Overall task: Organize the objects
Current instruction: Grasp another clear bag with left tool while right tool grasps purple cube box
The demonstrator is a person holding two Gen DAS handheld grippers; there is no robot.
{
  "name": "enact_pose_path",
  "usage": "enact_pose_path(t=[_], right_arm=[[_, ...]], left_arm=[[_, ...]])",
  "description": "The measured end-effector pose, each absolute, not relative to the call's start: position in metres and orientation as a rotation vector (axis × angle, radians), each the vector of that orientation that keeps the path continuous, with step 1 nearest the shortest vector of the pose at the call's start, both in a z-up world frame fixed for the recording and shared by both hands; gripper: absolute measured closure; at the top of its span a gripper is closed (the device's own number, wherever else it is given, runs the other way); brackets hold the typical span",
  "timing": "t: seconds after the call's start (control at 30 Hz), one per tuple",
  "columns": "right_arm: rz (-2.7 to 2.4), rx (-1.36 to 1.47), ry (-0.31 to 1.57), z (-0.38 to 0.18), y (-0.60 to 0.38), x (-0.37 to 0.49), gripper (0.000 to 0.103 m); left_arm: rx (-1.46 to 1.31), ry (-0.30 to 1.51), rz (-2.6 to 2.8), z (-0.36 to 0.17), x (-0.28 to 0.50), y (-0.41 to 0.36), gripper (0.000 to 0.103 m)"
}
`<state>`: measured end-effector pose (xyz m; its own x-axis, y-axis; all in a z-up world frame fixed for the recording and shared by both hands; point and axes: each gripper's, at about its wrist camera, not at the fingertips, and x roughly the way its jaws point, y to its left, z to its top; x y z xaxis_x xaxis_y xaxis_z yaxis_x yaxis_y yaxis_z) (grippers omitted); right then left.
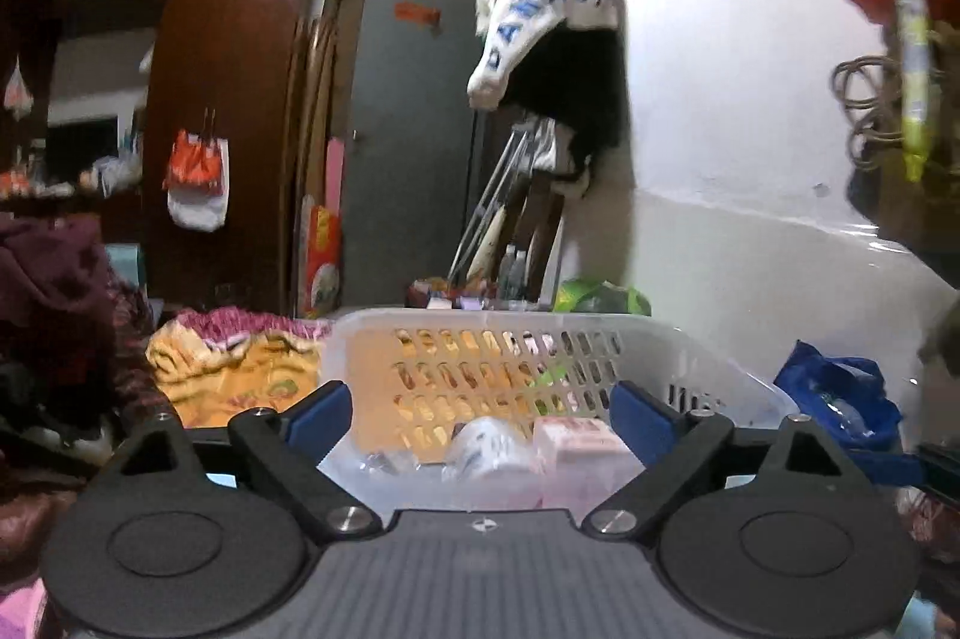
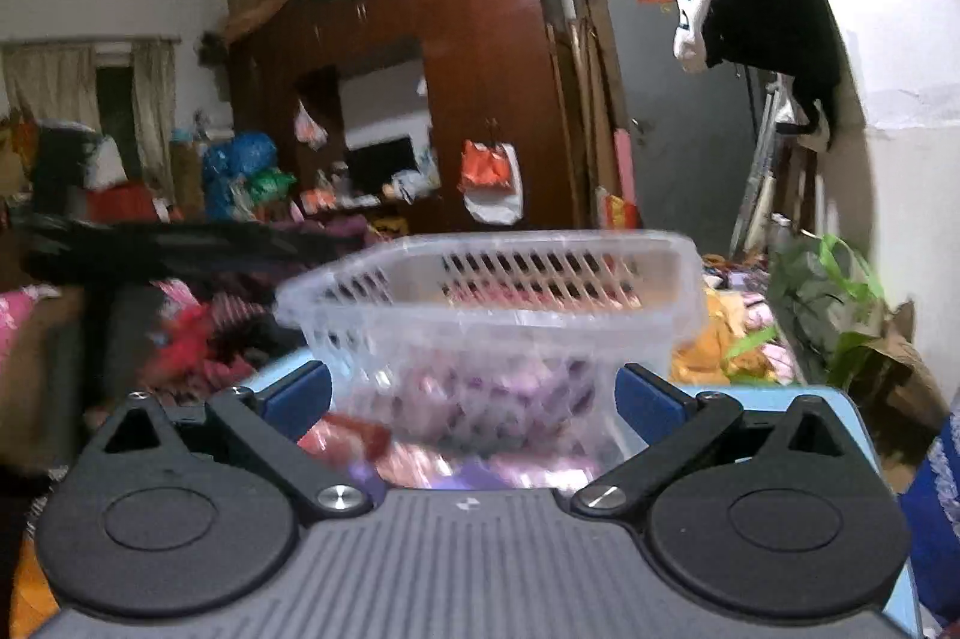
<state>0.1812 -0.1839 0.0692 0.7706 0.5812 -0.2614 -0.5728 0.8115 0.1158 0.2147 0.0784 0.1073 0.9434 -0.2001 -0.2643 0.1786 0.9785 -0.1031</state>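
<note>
Your left gripper (image 1: 483,414) and right gripper (image 2: 474,393) are gaping wide before the basket (image 1: 690,369), white, slotted, holding packets.

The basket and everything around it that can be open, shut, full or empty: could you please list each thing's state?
Basket: upright, partly filled with small packets.
Left claw: open, nothing gripped.
Right claw: open, nothing gripped.
Wardrobe: doors shut.
Grey door: shut.
White cloth bag: hanging on the wall.
Orange and white bag: hanging on the wardrobe.
</note>
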Motion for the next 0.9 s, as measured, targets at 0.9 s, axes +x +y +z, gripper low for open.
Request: enact_pose_path(t=[0.9], right_arm=[[0.64, 0.0, 0.499, 0.012, -0.168, 0.188, 0.006]], left_arm=[[0.023, 0.642, 0.122, 0.018, 0.198, 0.177, 0.035]])
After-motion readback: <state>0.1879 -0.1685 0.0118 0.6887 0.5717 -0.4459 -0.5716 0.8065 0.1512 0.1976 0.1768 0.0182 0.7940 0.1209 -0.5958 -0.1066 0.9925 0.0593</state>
